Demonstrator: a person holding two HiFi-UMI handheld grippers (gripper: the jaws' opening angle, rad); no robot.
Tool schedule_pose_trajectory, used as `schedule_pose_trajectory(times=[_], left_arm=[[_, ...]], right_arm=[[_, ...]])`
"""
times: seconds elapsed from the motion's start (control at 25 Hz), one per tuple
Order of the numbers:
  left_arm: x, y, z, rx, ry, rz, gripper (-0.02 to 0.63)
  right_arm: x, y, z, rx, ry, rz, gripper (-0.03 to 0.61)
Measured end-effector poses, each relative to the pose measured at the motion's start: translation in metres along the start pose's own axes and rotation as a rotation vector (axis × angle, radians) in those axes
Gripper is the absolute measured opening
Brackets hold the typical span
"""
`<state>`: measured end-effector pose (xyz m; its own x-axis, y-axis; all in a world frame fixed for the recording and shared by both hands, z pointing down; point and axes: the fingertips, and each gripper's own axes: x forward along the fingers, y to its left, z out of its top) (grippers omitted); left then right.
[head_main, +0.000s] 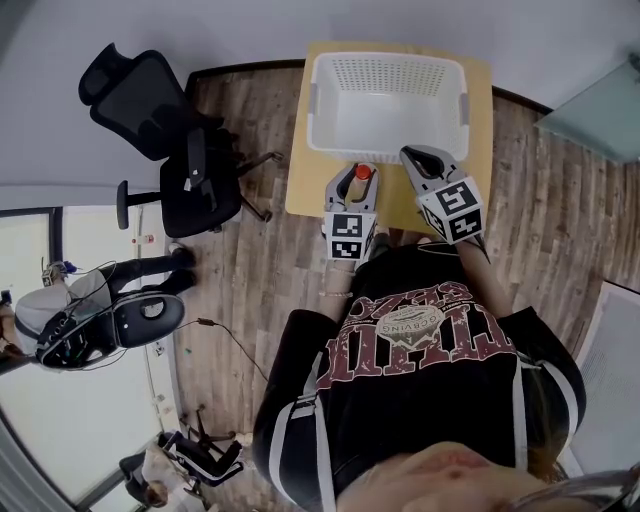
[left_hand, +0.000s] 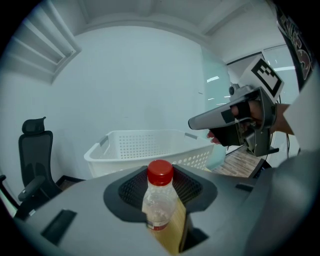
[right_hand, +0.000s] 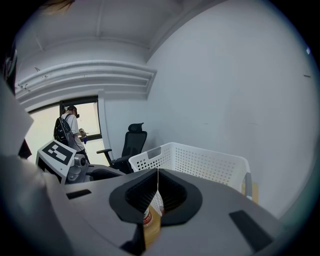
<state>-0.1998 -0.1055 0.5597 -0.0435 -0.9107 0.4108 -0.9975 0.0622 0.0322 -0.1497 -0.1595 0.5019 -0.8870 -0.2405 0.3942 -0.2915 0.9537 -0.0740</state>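
Bottle (left_hand: 159, 199) clamped in left hand-held gripper (head_main: 352, 180) jaws.

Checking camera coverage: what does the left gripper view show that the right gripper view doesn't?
Left gripper view only: the red cap of the bottle between the left gripper's jaws, plus the right gripper. Right gripper view only: a person with a backpack at the window. Both: white basket, black chair, bottle label.

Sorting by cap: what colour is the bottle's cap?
Red cap on the bottle, clearest in left gripper view.
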Motion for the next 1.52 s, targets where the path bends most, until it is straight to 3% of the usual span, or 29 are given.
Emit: schedule_pose_trajectory(times=[0.52,1.08,1.52], left_arm=[[0.001,-0.01,0.005,-0.033,0.005,-0.037,0.198],[-0.011,-0.007,0.03,-0.06,-0.058,-0.026,0.199],[-0.023,-0.004,0.073,-0.08,-0.148,0.017,0.198]], right_arm=[[-0.009,-0.005,0.002,0.001,-0.02,-0.008,0.018],[-0.011,-0.007,0.001,0.012,-0.023,-0.001,0.018],[-0.015,-0.01,0.006,0.011,-0.049,0.002,0.018]])
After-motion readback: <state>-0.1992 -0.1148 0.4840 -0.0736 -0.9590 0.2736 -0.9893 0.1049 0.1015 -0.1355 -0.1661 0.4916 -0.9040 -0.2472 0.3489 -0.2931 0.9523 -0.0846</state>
